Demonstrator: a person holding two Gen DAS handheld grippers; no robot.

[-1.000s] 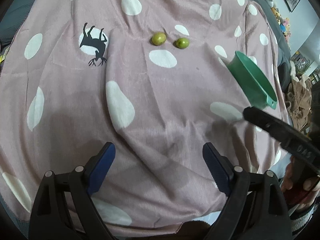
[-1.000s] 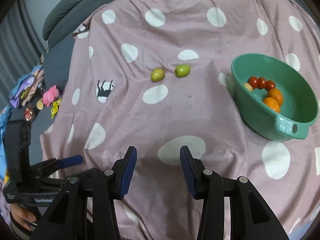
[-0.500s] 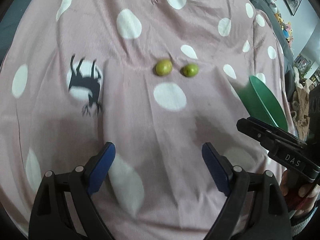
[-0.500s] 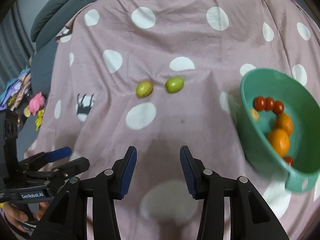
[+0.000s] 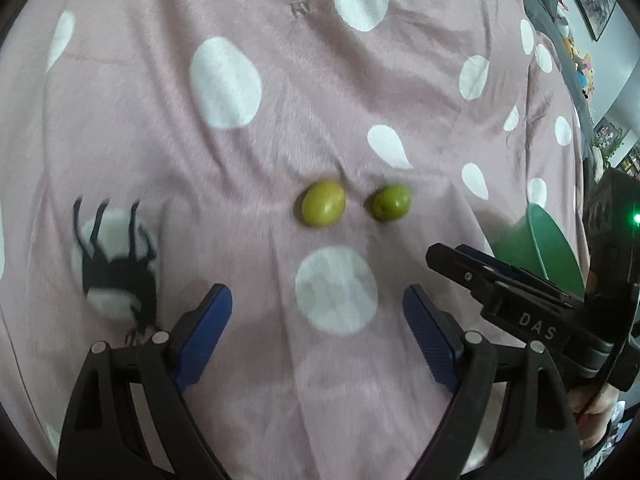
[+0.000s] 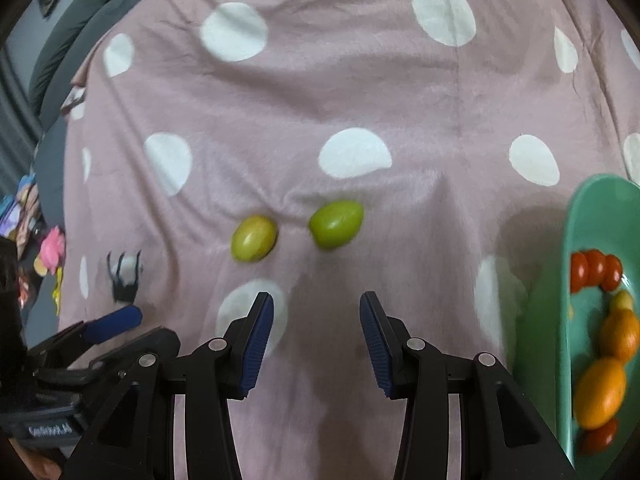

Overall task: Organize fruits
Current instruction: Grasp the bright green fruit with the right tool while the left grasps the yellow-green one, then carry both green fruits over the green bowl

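Observation:
Two small green fruits lie side by side on the pink dotted cloth. The yellowish left fruit [image 5: 323, 209] [image 6: 253, 238] and the greener right fruit [image 5: 391, 202] [image 6: 336, 223] sit a short way ahead of both grippers. My left gripper [image 5: 318, 334] is open and empty, lined up roughly below the left fruit. My right gripper [image 6: 317, 334] is open and empty, just short of the right fruit. A green bowl [image 6: 576, 248] [image 5: 538, 236] at the right holds small red tomatoes [image 6: 596, 270] and oranges [image 6: 600, 392].
The pink cloth [image 5: 280, 80] with white dots covers the whole surface and is wrinkled around the fruits. The right gripper's body [image 5: 520, 304] shows at the right of the left wrist view. Toys [image 6: 50, 248] and grey cushions [image 6: 72, 32] lie off the cloth's left edge.
Both grippers have moved forward and down toward the two green fruits, which now appear much larger and nearer. The bowl has slid to the right edge of the right wrist view.

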